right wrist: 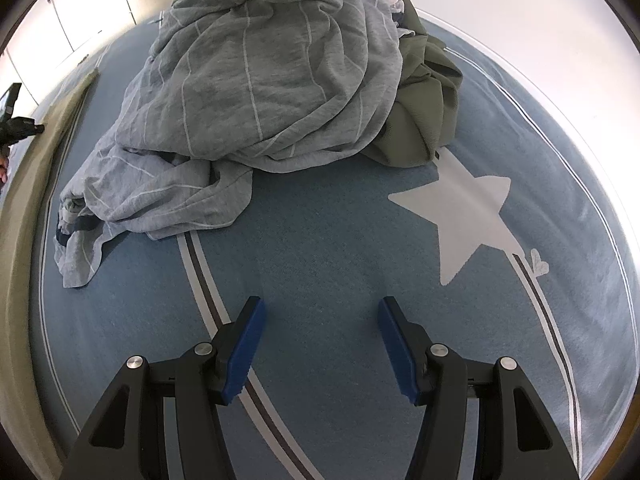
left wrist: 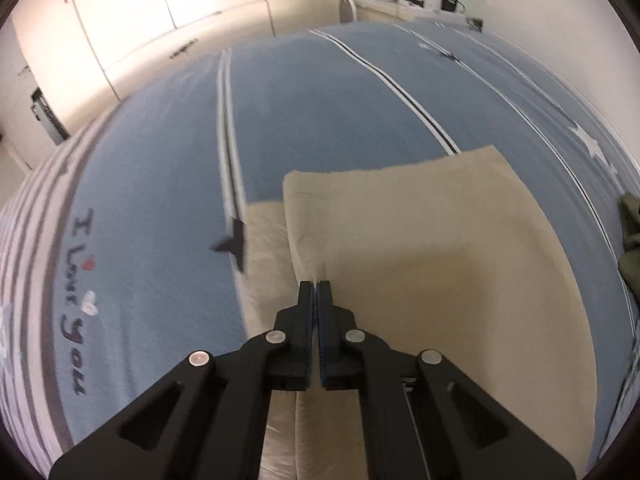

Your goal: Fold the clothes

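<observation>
On the blue bedspread [right wrist: 320,240], the left hand-held gripper [left wrist: 316,286] pinches beige cloth [left wrist: 440,260]; the right [right wrist: 322,312] gapes empty.

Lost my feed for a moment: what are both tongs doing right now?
Left tongs: shut over the beige garment; a pinch of fabric cannot be told.
Right tongs: open, empty, above the blue bedsheet.

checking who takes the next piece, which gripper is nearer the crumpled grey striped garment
Right. The right gripper hangs open over bare bedspread just short of the grey striped garment. The left gripper is shut over the beige cloth, off to the side.
</observation>
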{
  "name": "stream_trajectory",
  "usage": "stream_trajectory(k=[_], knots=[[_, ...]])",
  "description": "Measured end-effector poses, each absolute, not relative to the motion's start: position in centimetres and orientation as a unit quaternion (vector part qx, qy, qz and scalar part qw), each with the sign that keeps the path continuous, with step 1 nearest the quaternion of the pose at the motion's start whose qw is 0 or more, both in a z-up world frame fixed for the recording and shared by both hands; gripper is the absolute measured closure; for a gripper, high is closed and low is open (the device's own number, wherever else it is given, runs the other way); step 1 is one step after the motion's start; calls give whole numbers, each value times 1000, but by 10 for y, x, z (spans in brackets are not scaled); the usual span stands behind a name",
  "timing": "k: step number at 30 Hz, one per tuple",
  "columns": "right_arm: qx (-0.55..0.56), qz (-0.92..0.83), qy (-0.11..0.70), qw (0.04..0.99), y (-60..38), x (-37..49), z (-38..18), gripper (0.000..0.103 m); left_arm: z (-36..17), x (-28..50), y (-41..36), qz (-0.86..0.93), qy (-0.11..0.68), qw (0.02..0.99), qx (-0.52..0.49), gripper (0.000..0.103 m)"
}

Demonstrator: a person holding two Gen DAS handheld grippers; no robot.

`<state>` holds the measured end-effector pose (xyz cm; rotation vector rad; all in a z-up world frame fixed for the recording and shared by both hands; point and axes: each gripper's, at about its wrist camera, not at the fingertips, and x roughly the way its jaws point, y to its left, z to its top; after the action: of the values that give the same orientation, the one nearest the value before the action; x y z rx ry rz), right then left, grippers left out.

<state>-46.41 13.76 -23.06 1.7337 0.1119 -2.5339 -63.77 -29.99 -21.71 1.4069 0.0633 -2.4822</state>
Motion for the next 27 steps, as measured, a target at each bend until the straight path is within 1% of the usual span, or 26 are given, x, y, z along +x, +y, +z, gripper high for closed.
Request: stream_trajectory(k=[2,4,7,9,10,11,12,13,14,15,18,19,20,21,22,23,25,27], knots=[[564,-824,36,34,133,-465,-229,48,-215,-634,-309,-860,25,153,487,103],[564,-824,36,35,179,-500,-240,48,-217,-615,-318,-854,12,165,492,103],[565,-823,37,34,174,-503,-239,48,-215,-613,-310,-853,-3,169,494,103],[566,-823,38,33,172,-505,-239,48,-211,-598,-326,-854,24,163,494,103],[566,-823,38,32,170,-507,-238,48,-206,-590,-335,-855,40,160,492,101],[566,-823,39,32,169,-508,-238,48,-201,-588,-336,-858,54,159,485,97],[566,-823,40,33,167,-508,-237,48,-195,-586,-337,-862,67,157,478,80],[566,-823,41,34,165,-509,-237,48,-190,-583,-337,-865,78,157,470,57],[566,-823,42,35,164,-510,-237,48,-182,-580,-337,-872,81,158,457,51],[565,-823,43,35,161,-510,-236,48,-172,-574,-337,-882,84,159,436,50],[565,-823,45,38,156,-502,-234,48,-160,-566,-334,-888,77,151,427,50],[565,-823,44,40,155,-490,-232,48,-161,-555,-329,-885,79,135,438,54],[565,-823,44,42,155,-478,-230,48,-167,-546,-325,-882,77,118,450,61],[565,-823,45,44,152,-471,-229,48,-171,-545,-322,-878,64,94,464,73],[564,-823,48,48,148,-468,-228,48,-175,-542,-318,-875,52,73,477,80],[564,-823,50,51,144,-466,-227,48,-178,-530,-306,-872,47,58,484,84],[564,-822,51,59,134,-460,-223,48,-189,-505,-282,-864,41,27,501,86],[562,-822,52,72,121,-453,-217,48,-201,-495,-267,-854,32,26,518,86]])
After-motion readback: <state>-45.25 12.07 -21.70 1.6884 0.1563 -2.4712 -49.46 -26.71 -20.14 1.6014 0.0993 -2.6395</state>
